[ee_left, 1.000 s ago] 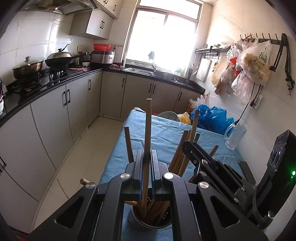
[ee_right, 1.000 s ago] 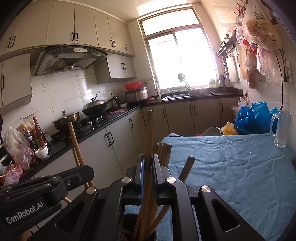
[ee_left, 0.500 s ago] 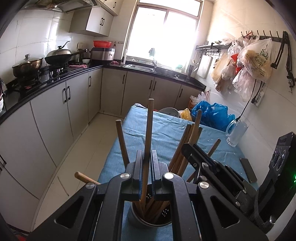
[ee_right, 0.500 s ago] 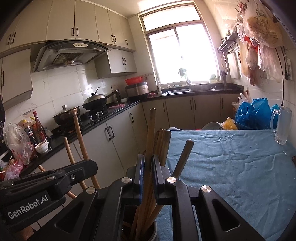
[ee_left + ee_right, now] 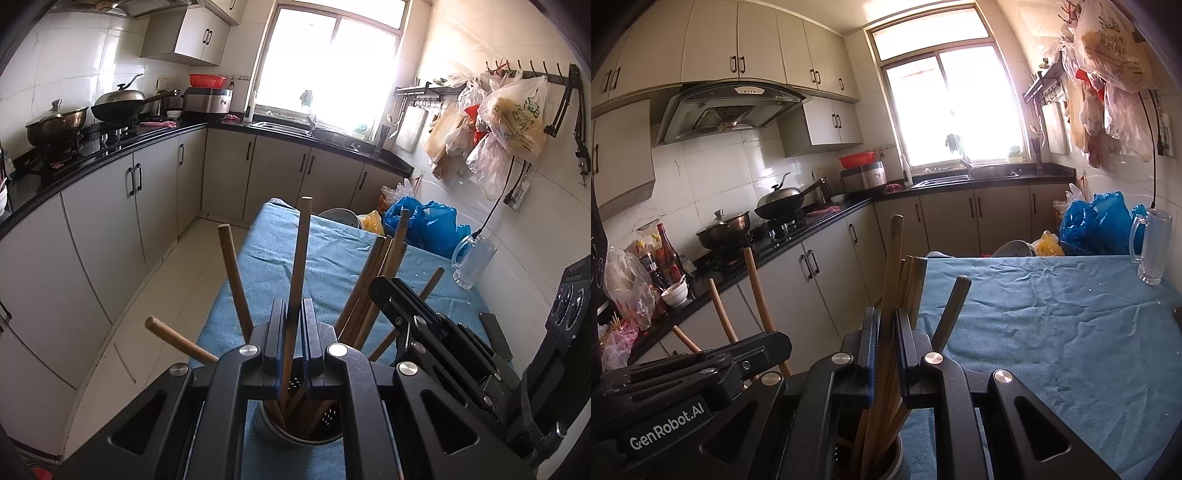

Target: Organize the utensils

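Observation:
A perforated metal utensil holder (image 5: 295, 424) stands on the blue-clothed table (image 5: 332, 251) and holds several wooden utensil handles. My left gripper (image 5: 294, 306) is shut on one upright wooden handle (image 5: 301, 254) that reaches down into the holder. My right gripper (image 5: 885, 317) is shut on another wooden handle (image 5: 892, 266) in the same holder (image 5: 886, 458). The right gripper also shows in the left wrist view (image 5: 424, 325), close beside the handles. Other handles (image 5: 231, 269) lean out to the left.
A glass mug (image 5: 472, 262) stands at the table's far right, with blue plastic bags (image 5: 424, 221) behind it. A dark phone (image 5: 495, 332) and a black appliance (image 5: 569, 295) lie at right. Kitchen counters with pots (image 5: 59, 122) run along the left.
Both cameras have tilted so the holder and table show lower and farther. The loose handles at left have leaned further outward. Both grippers stay shut on their handles.

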Demonstrator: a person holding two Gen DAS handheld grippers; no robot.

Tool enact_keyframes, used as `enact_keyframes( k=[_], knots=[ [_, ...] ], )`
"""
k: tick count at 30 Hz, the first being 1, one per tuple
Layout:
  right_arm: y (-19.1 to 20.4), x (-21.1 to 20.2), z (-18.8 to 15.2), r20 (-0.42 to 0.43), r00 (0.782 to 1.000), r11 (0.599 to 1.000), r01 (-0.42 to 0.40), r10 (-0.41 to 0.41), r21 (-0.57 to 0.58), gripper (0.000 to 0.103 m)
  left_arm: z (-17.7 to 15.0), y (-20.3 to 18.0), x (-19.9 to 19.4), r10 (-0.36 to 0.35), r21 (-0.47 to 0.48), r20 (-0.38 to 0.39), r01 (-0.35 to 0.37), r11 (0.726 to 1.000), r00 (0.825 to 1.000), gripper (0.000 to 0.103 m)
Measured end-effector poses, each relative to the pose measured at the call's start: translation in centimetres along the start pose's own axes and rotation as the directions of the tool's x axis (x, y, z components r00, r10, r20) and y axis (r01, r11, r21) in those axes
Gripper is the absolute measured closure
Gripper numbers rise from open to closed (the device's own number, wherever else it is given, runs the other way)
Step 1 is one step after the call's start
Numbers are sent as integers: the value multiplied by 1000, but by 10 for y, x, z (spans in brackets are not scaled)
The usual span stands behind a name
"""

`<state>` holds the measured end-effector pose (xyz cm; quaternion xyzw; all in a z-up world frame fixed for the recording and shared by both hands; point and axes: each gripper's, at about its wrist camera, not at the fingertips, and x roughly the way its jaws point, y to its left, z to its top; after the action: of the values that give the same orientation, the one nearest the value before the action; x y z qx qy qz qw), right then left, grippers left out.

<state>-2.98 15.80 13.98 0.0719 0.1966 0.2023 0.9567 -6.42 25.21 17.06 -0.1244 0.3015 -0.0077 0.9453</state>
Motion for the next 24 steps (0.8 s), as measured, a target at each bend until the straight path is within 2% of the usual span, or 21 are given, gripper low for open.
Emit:
enact_keyframes(
  k=[1, 3, 4, 9, 10, 13, 17, 24],
  knots=[
    [0, -1, 1, 2, 1000, 1000, 1, -1, 1, 89, 0, 1, -1, -3, -7, 0, 3, 1000, 1000, 96],
    [-1, -4, 1, 11, 1000, 1000, 1, -1, 8, 75, -1, 2, -4, -6, -13, 6, 6, 1000, 1000, 96],
    [-2, -6, 2, 18, 1000, 1000, 3, -3, 13, 73, -1, 2, -7, -7, -13, 10, 7, 1000, 1000, 96],
    [-8, -15, 6, 42, 999, 1000, 10, -11, 27, 67, -2, -1, -18, -20, -17, 15, 20, 1000, 1000, 95],
    [-11, -18, 7, 47, 999, 999, 12, -13, 31, 66, -1, -1, -21, -25, -19, 16, 25, 1000, 1000, 91],
    [-16, -29, 9, 65, 998, 999, 23, -26, 42, 61, -3, -4, -32, -27, -25, 35, 28, 999, 999, 64],
    [-25, -43, 9, 80, 996, 997, 41, -46, 63, 55, -4, -11, -45, -34, -17, 54, 35, 999, 998, 62],
    [-38, -63, 5, 88, 994, 994, 55, -64, 92, 55, -10, -24, -62, -35, -2, 58, 35, 999, 998, 54]
  ],
)
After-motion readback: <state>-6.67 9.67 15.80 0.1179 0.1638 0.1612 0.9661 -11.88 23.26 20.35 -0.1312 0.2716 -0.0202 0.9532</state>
